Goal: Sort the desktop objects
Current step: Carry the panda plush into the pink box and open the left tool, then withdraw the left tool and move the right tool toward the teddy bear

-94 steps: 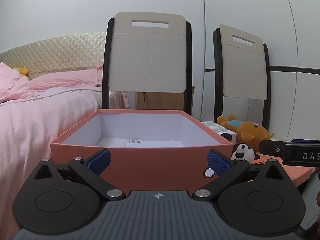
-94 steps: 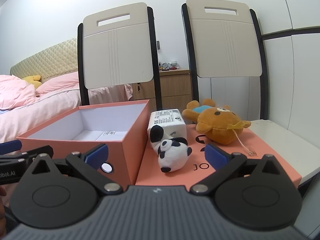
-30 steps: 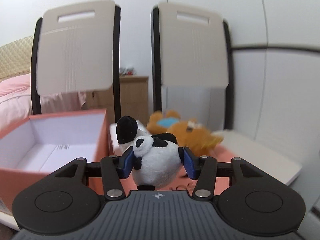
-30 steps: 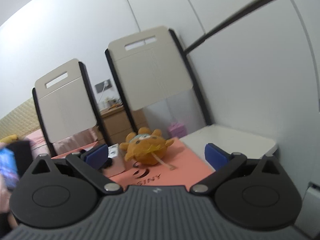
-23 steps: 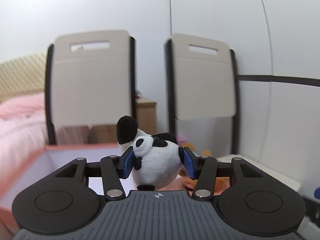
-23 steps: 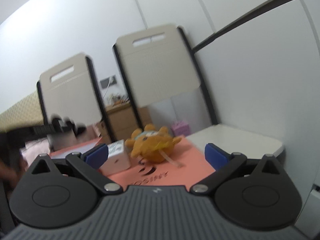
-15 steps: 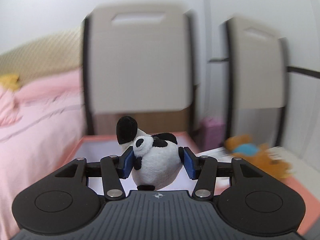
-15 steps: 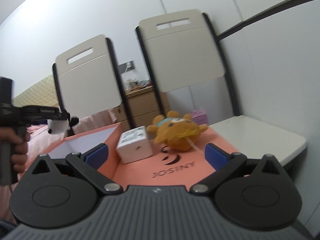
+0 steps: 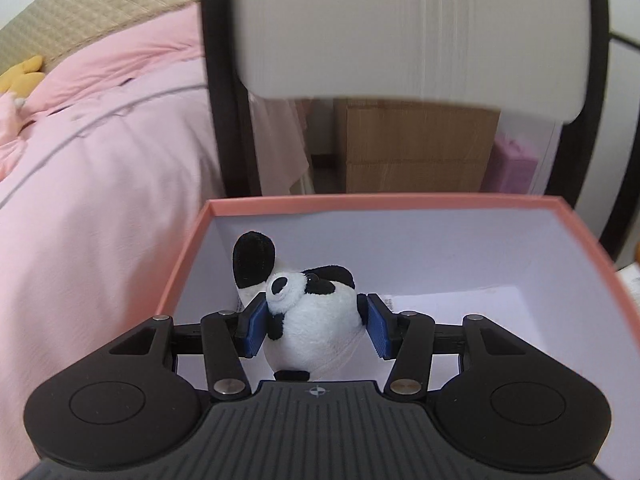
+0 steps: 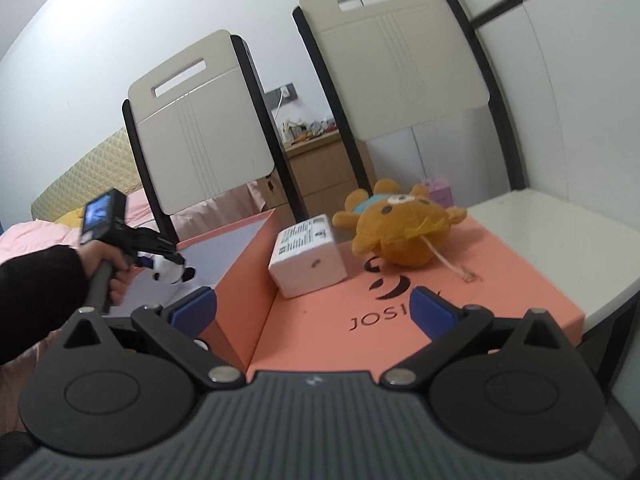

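- The left gripper (image 9: 316, 326) is clamped on the panda toy (image 9: 312, 320), both blue pads pressing its sides, holding it over the open coral box (image 9: 400, 201), apparently to drop it inside.
- The right gripper (image 10: 312, 308) stands wide and empty, near the box's right side.
- The white carton (image 10: 306, 260) and bear plush (image 10: 400, 228) lie right of the box, on its lid (image 10: 400, 308).
- The box floor under the panda is hidden; the counter (image 10: 560, 240) shows only at the lid's edge.

The panda (image 9: 316, 320) sits between the pads of the left gripper (image 9: 316, 326), above the open box (image 9: 384, 202), whose floor carries a paper sheet (image 9: 460, 300). To the right of the box lies the lid (image 10: 400, 304), with a carton (image 10: 308, 260) and a bear (image 10: 400, 228) on it, carton left of bear. Two chairs (image 10: 204, 136) stand behind, and a bed (image 9: 100, 160) lies left of the box.
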A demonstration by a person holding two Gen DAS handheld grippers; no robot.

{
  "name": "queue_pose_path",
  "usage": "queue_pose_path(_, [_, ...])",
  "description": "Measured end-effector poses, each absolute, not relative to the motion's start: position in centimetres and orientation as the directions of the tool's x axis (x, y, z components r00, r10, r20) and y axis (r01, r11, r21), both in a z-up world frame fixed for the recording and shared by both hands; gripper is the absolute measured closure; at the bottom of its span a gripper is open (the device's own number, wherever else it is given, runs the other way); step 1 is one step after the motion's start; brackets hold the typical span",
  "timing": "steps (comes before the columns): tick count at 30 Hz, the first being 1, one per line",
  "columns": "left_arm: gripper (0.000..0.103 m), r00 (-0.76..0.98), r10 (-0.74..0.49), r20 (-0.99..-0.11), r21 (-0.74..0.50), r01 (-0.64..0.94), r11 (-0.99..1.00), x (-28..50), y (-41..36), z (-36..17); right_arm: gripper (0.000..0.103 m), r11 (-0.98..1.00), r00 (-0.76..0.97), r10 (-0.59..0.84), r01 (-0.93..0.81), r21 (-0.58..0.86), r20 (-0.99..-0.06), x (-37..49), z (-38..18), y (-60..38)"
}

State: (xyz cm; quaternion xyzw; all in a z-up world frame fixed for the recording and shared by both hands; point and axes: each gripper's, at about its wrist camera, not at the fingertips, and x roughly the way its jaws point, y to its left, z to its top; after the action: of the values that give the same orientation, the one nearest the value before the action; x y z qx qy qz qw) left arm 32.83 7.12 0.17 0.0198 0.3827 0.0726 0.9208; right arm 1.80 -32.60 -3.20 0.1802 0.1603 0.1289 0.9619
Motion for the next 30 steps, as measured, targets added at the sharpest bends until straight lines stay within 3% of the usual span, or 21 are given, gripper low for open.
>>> queue_pose_path(10, [0.043,0.599,0.117,-0.792,0.091,-0.075,0.993,33.4,7.7,-2.1,0.000,0.878,0.889,0.355,-0.211,0.429,-0.290,3.1,-3.6,-32.1])
queue_pose_path(13, [0.025,0.622,0.124,-0.773,0.101,-0.073,0.992,32.0,7.5,-0.6,0.000,0.877,0.886,0.360,-0.215,0.430,-0.291,3.1,-3.6,-31.9])
queue_pose_path(16, [0.018,0.654,0.111,-0.749,0.103,-0.050,0.993,29.7,6.9,1.4,0.000,0.881,0.886,0.359,-0.218,0.421,-0.293,3.2,-3.5,-31.6])
queue_pose_path(21, [0.017,0.727,0.077,-0.683,0.101,-0.011,0.995,24.8,6.0,5.2,0.000,0.882,0.886,0.367,-0.236,0.407,-0.284,2.8,-3.3,-31.0])
queue_pose_path(25, [0.011,0.823,0.056,-0.565,0.104,0.004,0.995,19.1,4.3,8.5,0.000,0.888,0.890,0.370,-0.254,0.383,-0.268,2.2,-3.1,-30.6])
queue_pose_path(30, [0.009,0.899,0.022,-0.437,0.081,0.015,0.997,12.7,1.9,8.5,0.000,0.901,0.902,0.356,-0.262,0.346,-0.243,1.4,-2.7,-30.4])
